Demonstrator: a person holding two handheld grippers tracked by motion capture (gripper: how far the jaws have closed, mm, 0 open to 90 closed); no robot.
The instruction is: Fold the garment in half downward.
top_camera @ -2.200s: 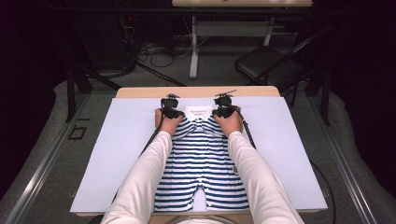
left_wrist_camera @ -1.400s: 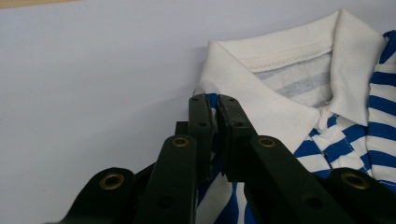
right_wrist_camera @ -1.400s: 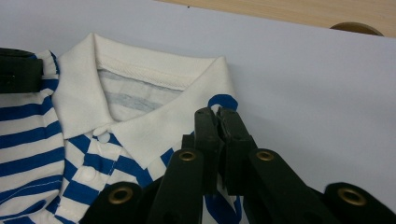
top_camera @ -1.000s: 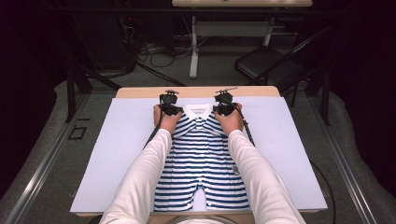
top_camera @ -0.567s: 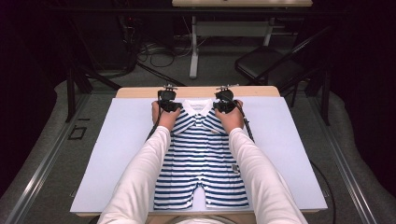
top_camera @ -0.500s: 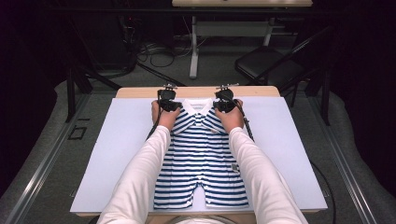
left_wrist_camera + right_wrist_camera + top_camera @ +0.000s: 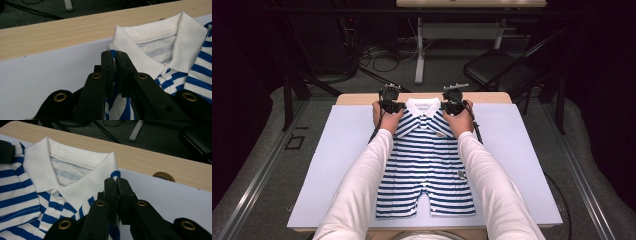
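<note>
A blue-and-white striped baby romper lies flat on the pale mat that covers the wooden table. Its white collar points to the far edge and its short legs point to the person. The person's two forearms in white sleeves reach over the garment, one along each side.

The left gripper sits at the left shoulder of the romper. In the left gripper view its jaws are pressed together on a fold of the striped cloth, just beside the collar. The right gripper sits at the other shoulder. In the right gripper view its jaws are also clamped on a small fold of the shoulder cloth, next to the collar. Both grippers are close to the far edge of the mat, with the collar between them.
</note>
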